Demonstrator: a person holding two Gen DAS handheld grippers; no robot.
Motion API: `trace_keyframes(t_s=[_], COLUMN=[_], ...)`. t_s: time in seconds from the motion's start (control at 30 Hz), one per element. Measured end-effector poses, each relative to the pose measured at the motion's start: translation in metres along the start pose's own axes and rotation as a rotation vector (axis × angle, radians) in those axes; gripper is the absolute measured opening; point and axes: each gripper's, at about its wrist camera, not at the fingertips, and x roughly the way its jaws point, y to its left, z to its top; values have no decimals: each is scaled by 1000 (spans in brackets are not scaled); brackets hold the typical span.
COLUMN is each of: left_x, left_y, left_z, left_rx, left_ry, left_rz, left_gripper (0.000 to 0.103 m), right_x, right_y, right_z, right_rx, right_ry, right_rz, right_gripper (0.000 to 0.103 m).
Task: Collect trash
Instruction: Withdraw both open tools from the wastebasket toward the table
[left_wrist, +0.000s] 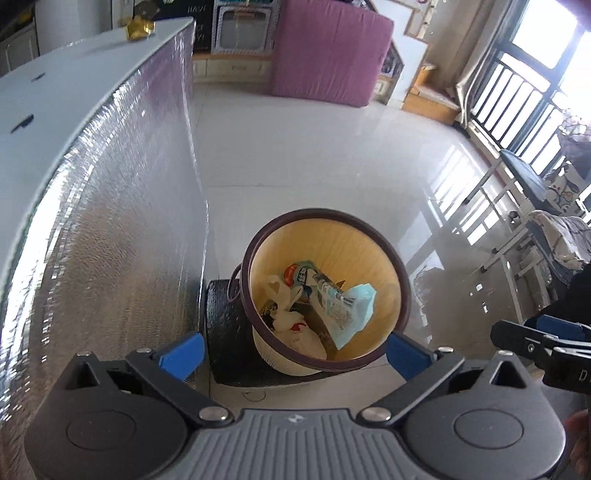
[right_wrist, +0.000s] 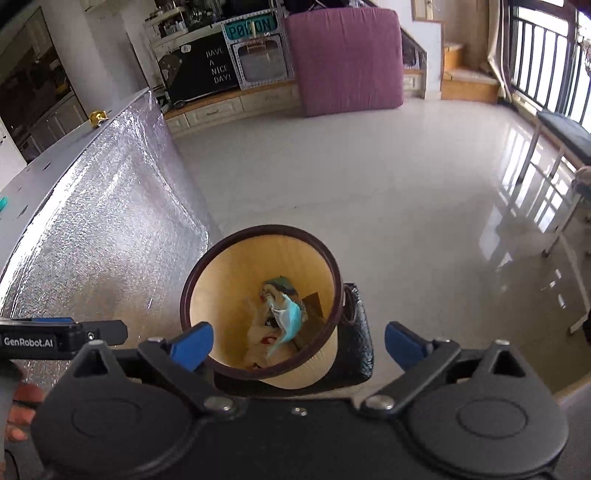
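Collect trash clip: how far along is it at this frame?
Done: the bin already holds a blue mask, a wrapper and a white bag. In hand: nothing; left gripper and right gripper are open and empty. Left: no loose trash shows on the floor.

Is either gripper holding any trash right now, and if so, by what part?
Nothing is held. The left gripper and right gripper both stand open and empty above the bin, where the trash, including a blue face mask, already lies.
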Motion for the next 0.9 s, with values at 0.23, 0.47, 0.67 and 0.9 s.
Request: trace_keyframes(t_s=[0.23,0.47,0.67,0.9], left_x=[-28,-57,-87,-124], left_y=[5,11,15,33], left_z=[-9,-21,-27,-36], left_rx=[2,7,18,7], left_ry=[-44,-98,-153,-234], left_rz=[-27,-43,-66,-72], left_gripper=[103,103,103,103], right_x=[-27,-51,-73,-99], right_y=[10,16,26,46], right_z=[-8,-14,-22,-24], right_rx=[-22,-25,-50,-70], right_ry=[-42,-81,-116,-177], right_rz=[-48,-53,-52,-32], right_gripper=[103,103,103,103])
